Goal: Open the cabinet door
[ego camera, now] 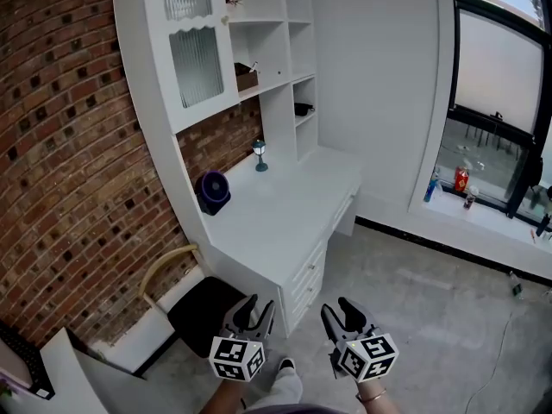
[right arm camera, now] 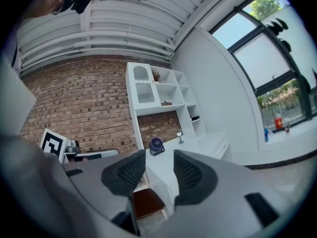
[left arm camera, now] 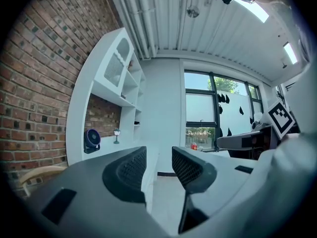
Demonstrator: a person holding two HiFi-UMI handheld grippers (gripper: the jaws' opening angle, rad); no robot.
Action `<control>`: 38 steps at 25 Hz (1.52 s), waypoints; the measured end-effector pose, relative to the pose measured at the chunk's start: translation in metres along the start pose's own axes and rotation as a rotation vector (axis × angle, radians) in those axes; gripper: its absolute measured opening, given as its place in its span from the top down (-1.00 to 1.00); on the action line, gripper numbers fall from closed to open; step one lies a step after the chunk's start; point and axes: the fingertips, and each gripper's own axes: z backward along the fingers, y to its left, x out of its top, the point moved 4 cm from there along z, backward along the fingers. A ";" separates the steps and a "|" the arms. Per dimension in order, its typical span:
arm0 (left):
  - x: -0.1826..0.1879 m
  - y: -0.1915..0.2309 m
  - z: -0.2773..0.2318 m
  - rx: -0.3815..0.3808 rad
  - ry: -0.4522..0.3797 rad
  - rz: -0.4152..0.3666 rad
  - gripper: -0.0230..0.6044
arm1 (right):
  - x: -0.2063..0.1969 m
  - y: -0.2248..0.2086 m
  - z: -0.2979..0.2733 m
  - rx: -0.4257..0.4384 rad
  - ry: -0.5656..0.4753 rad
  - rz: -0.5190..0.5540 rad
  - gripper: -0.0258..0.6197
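The white cabinet door (ego camera: 194,59) with ribbed glass panes is shut, high on the left of a white shelf unit (ego camera: 285,67) against the brick wall. It also shows small in the left gripper view as the cabinet door (left arm camera: 116,66) and in the right gripper view as the cabinet door (right arm camera: 142,89). My left gripper (ego camera: 255,310) and right gripper (ego camera: 340,312) are side by side at the bottom of the head view, far from the door and over the floor. The left gripper (left arm camera: 157,166) is open and empty. The right gripper (right arm camera: 159,168) is open with nothing between its fingers.
A white desk (ego camera: 285,214) with drawers (ego camera: 309,276) stands under the shelves, bearing a dark fan (ego camera: 213,191) and a small lamp (ego camera: 260,155). A chair (ego camera: 200,304) sits at the desk's near end. Bottles (ego camera: 461,179) line the window sill at right.
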 end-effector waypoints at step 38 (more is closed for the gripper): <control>0.237 0.234 -0.319 0.228 -0.287 -0.325 0.42 | 0.229 -0.099 -0.418 0.341 -0.229 0.184 0.37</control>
